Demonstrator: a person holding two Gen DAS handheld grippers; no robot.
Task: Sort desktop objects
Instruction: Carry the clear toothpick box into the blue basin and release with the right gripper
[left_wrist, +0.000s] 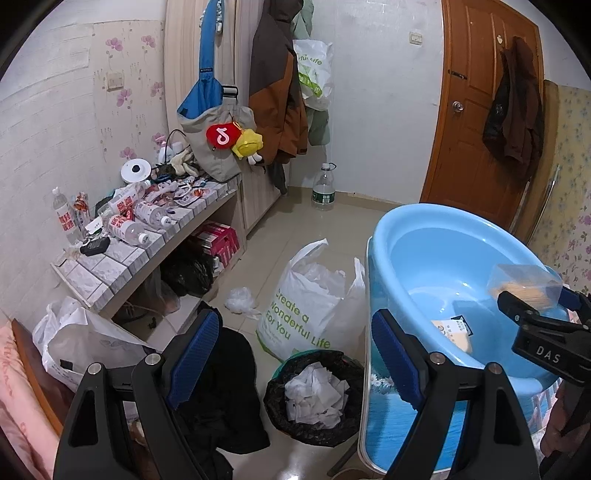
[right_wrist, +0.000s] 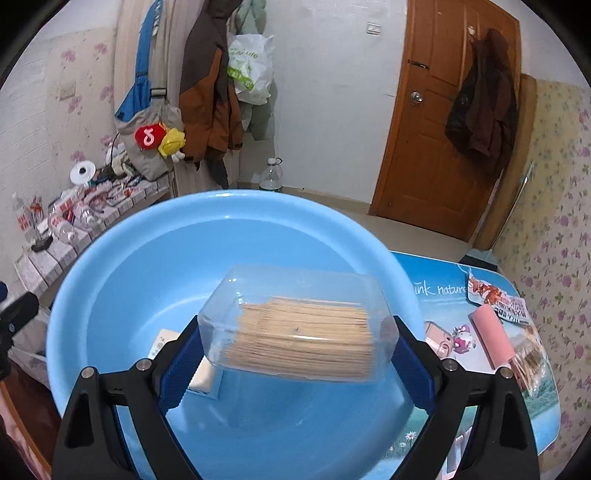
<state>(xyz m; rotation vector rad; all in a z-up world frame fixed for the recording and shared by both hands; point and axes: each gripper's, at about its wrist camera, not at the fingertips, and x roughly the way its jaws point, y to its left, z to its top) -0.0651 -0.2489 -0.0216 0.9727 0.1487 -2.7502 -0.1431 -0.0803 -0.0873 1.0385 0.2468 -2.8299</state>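
a: right wrist view first. what's hard to read?

b: the clear box of wooden sticks (right_wrist: 301, 332) blocks the middle of the blue basin (right_wrist: 122, 291). behind it a flat cream packet (right_wrist: 202, 380) lies on the basin floor, mostly covered, its print too small to read.

a: and the right gripper (right_wrist: 295, 354)?

b: clamped on the box, one blue pad at each end, holding it above the basin's inside.

a: beside the basin?

b: the printed surface (right_wrist: 436, 291) carries a pink roll (right_wrist: 493, 338), a bag of wooden bits (right_wrist: 530, 363) just beside it and a red printed packet (right_wrist: 495, 299) behind. the surface's far edge is cut off by the frame.

a: left wrist view?

b: the left gripper (left_wrist: 295, 354) stands wide apart with nothing between its pads, over the floor beside the surface edge. below sit a black-lined bin of white paper (left_wrist: 316, 395), a white printed bag (left_wrist: 303, 314) and dark clothing (left_wrist: 221, 387). at the right the other gripper and box show only in part. the tiled shelf (left_wrist: 110, 269) at left is crowded with bottles, labels unreadable.
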